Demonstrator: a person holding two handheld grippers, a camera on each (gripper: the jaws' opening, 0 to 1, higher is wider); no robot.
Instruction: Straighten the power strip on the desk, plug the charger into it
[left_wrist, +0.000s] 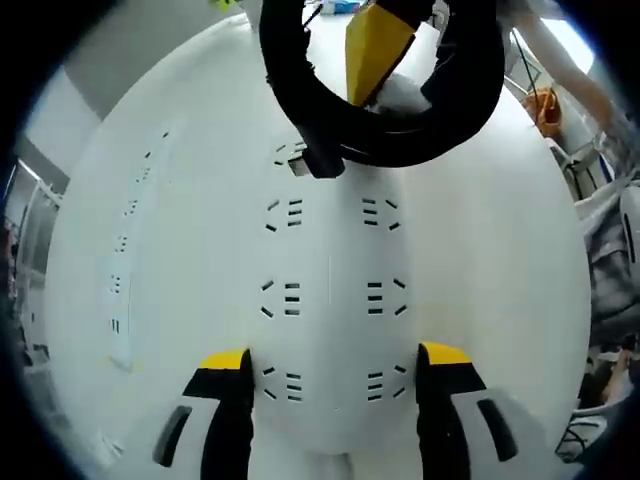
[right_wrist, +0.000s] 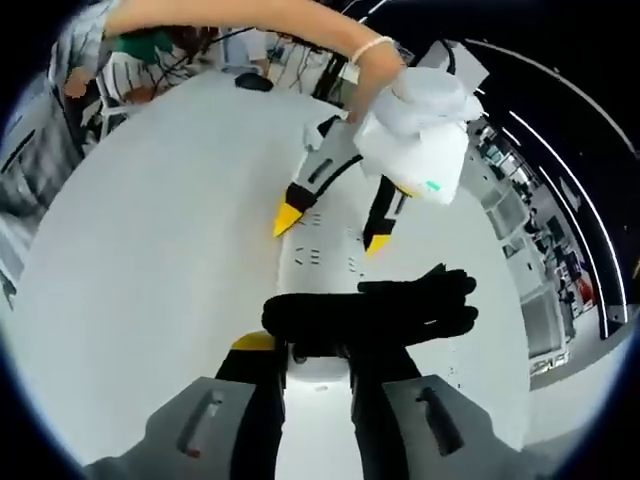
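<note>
Steadiness is what this step calls for, we judge. The left gripper (left_wrist: 335, 356) has its jaws spread to the width of the power strip (left_wrist: 330, 280), one yellow-tipped jaw against each long edge, and seems to pin it flat on the desk (left_wrist: 500, 250). The strip runs straight away from these jaws and looks squared already.

In the right gripper view, the right gripper (right_wrist: 315, 348) is closed on the black charger (right_wrist: 320, 325) over the strip's other end. The charger's cable (left_wrist: 400, 140) trails off it in a thick loop.

In the left gripper view the charger's black body sits on the last socket of the row. We cannot tell whether its prongs are fully home.

To finish well, we would:
- keep the charger upright over the slots,
- press straight down, not at a slant,
- let the left jaws take the push so the strip does not skid,
- keep the cable loop off the neighbouring sockets.

The strip is smooth, hard white plastic, long and flat with rounded edges, and carries two rows of dark slotted sockets. On a glossy white desk it would slide easily.

The charger is a small matt black block, and its cable looks rubbery and springy, so it may tug sideways.

A second white strip (left_wrist: 120, 290) lies off to one side on the desk.
</note>
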